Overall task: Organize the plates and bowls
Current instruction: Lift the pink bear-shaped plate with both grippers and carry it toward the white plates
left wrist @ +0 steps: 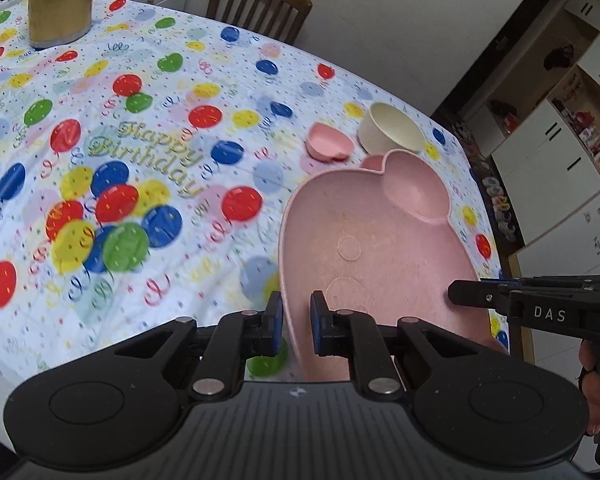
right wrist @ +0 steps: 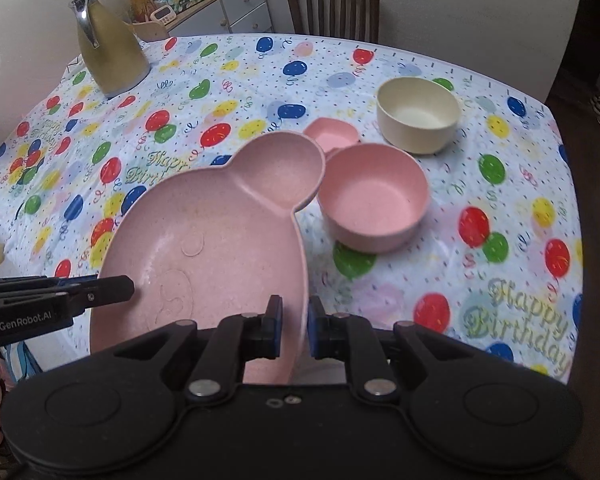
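While both grippers carry it above the table (right wrist: pixel 520 208), the pink divided plate (right wrist: pixel 220 240) hangs clear of the balloon-print cloth, over the near edge. The left gripper (left wrist: pixel 296 322) pinches the plate's left rim, the right gripper (right wrist: pixel 294 326) its right rim, each with jaws nearly together on the thin wall. Open cloth spreads wide to the left. Ahead, toward the far right corner, stand a pink bowl (right wrist: pixel 374 200), a small pink dish (right wrist: pixel 332 134) just behind it, and a cream bowl (right wrist: pixel 418 118) further back. A gold jug (right wrist: pixel 110 52) stands at the far left corner. The plate's long axis runs away from the holder, its round ear-shaped compartment leading, close to the pink bowl.
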The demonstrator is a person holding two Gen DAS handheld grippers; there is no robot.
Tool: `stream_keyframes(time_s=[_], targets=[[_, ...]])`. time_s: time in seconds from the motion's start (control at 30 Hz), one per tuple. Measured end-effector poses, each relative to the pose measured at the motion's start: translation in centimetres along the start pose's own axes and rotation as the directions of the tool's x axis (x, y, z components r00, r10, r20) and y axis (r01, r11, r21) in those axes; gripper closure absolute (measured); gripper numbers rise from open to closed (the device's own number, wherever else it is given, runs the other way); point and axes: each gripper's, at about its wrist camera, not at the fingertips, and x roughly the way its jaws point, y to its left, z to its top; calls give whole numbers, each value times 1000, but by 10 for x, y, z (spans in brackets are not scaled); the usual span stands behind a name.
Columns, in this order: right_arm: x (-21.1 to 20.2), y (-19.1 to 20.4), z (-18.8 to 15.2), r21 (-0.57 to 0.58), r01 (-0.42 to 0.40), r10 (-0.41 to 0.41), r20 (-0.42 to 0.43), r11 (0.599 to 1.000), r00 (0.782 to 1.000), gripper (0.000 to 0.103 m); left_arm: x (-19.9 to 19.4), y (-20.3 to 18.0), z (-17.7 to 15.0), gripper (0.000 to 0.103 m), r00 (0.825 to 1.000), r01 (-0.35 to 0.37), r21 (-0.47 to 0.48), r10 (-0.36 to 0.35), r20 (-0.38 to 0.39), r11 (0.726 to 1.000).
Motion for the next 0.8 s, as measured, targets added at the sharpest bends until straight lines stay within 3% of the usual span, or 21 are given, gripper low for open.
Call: stream_keyframes(time_s=[0.37,0.8], targets=[[-31,-41,-69,86,11,-10,-11,996,1000,90,7,-47,-43,90,998,38,63,-35,-58,997],[-29,-87,-113,229,79,-73,-36,970,997,90,58,-84,-48,89,989,89,163,-67,-134,983]])
